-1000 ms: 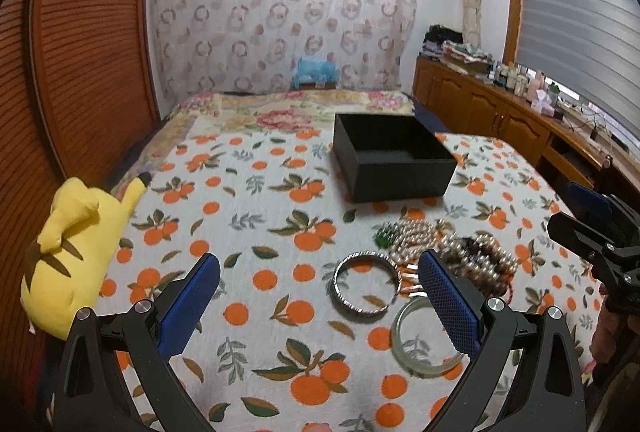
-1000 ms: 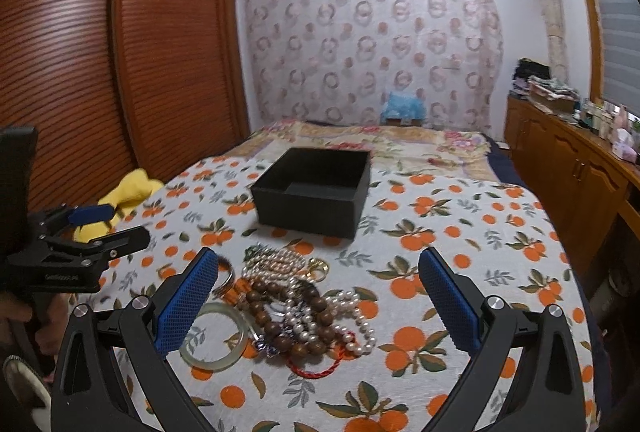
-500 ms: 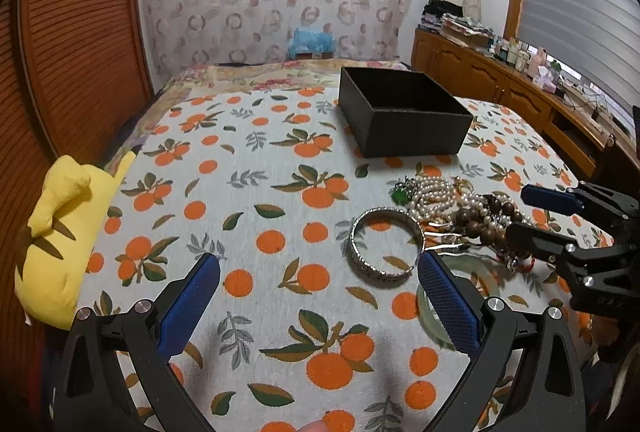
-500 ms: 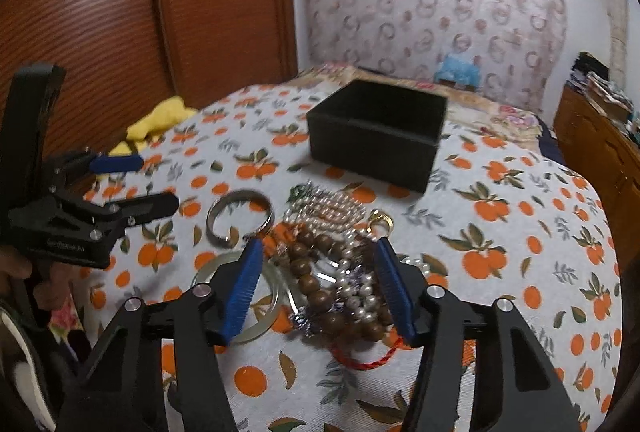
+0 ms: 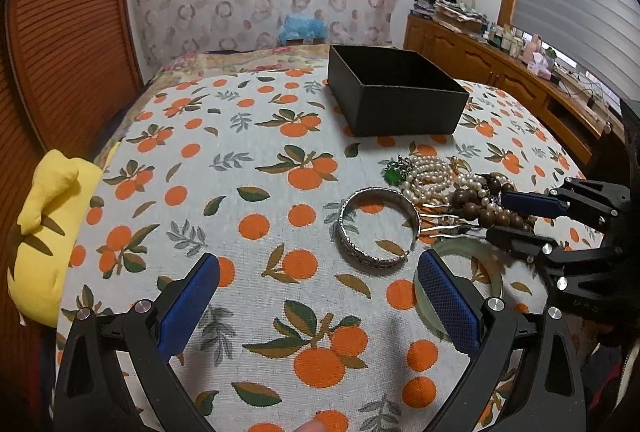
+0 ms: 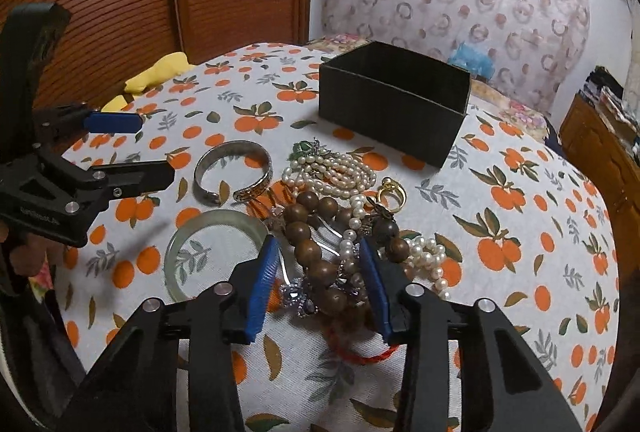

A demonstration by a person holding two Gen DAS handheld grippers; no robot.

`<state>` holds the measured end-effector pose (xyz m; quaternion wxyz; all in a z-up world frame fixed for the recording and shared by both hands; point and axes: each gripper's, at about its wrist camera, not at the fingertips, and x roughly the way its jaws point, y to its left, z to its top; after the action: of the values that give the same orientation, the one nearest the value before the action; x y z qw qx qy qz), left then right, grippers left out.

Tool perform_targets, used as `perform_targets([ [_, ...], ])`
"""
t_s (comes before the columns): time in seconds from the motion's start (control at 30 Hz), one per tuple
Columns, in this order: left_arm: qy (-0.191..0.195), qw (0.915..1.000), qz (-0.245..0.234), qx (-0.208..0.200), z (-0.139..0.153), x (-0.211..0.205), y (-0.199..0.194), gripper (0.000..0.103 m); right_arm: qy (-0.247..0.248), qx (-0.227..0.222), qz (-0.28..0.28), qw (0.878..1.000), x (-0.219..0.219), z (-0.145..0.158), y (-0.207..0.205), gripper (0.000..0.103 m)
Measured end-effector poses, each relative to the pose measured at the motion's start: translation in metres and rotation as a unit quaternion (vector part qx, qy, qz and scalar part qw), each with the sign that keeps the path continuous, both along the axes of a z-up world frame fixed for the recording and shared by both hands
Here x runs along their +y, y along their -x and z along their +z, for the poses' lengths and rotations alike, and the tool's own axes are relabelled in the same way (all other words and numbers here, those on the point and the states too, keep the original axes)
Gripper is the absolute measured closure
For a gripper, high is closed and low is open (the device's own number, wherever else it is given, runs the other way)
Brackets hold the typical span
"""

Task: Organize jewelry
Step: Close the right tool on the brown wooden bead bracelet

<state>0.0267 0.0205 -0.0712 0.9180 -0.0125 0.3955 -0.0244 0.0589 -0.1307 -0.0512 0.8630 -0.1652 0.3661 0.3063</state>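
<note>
A heap of jewelry lies on the orange-print bedspread: brown wooden beads (image 6: 310, 240), pearl strands (image 6: 332, 172), a gold ring (image 6: 390, 192), a silver cuff (image 6: 234, 174) and a pale jade bangle (image 6: 212, 252). An empty black box (image 6: 394, 104) stands behind the heap. My right gripper (image 6: 320, 272) is low over the near end of the wooden beads, its jaws half closed on either side of them and apart from them. My left gripper (image 5: 316, 296) is open and empty, held above the cloth in front of the silver cuff (image 5: 378, 228).
A yellow plush toy (image 5: 44, 224) lies at the bed's left edge by the wooden wardrobe doors. A wooden cabinet with clutter (image 5: 520, 72) runs along the right wall. A red cord (image 6: 360, 352) lies under the beads near my right gripper.
My right gripper has moved down and forward onto the heap and its jaws have narrowed around the wooden beads. My left gripper has drifted slightly closer to the cuff, still open.
</note>
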Motion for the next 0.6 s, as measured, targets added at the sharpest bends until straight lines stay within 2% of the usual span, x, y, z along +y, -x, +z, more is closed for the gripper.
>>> perform_targets([
  [0.13, 0.001, 1.0, -0.003, 0.003, -0.002, 0.0, -0.002, 0.008, -0.006, -0.007, -0.004, 1.0, -0.007, 0.004, -0.002, 0.088],
  [0.4, 0.001, 0.9996, -0.02, 0.019, -0.009, -0.007, -0.012, 0.008, -0.046, -0.041, -0.007, 0.998, -0.022, 0.04, -0.007, 0.088],
  [0.6, 0.005, 0.9989, -0.034, 0.032, -0.013, -0.01, -0.023, 0.008, -0.058, -0.076, -0.009, 0.995, -0.03, 0.071, -0.011, 0.088],
])
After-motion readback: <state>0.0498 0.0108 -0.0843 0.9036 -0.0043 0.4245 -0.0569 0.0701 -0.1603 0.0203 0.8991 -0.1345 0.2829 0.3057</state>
